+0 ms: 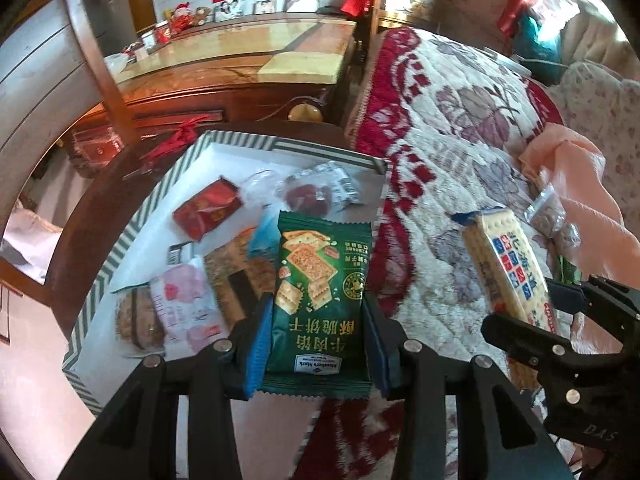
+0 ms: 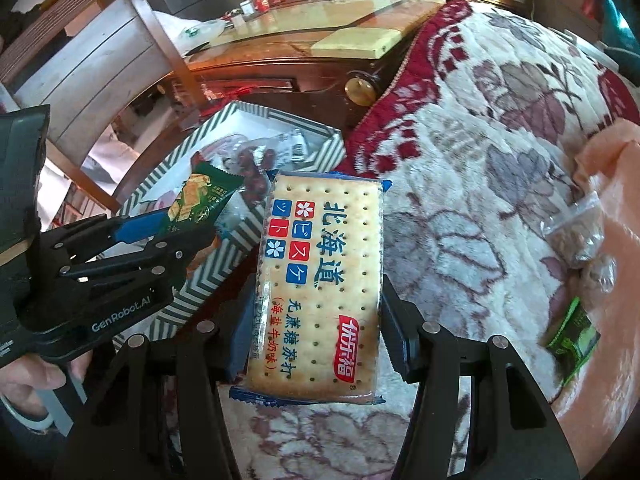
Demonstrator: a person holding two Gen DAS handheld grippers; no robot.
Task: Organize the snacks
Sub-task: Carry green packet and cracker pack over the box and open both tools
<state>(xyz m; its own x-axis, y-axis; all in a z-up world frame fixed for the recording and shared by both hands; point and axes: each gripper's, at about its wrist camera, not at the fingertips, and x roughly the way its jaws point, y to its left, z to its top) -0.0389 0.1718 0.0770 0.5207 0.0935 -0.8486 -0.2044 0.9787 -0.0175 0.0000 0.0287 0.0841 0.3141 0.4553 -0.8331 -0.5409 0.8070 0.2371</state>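
Note:
My left gripper (image 1: 318, 320) is shut on a green cracker packet (image 1: 318, 304) and holds it over the near right part of a striped-rim box (image 1: 120, 256). The box holds several snacks: a red packet (image 1: 208, 210), a pink packet (image 1: 188, 304), dark red candies in clear wrap (image 1: 308, 196). My right gripper (image 2: 316, 320) is shut on a cream soda-cracker packet (image 2: 320, 280) with blue and red squares, held above the floral blanket just right of the box (image 2: 224, 264). The left gripper (image 2: 160, 236) shows in the right wrist view, the cracker packet (image 1: 508, 268) in the left.
A floral red-and-white blanket (image 1: 460, 140) covers the bed on the right. On a peach cloth (image 2: 624, 240) lie a clear bag (image 2: 576, 232) and a small green packet (image 2: 572, 340). A wooden cabinet (image 1: 240, 60) stands behind the box.

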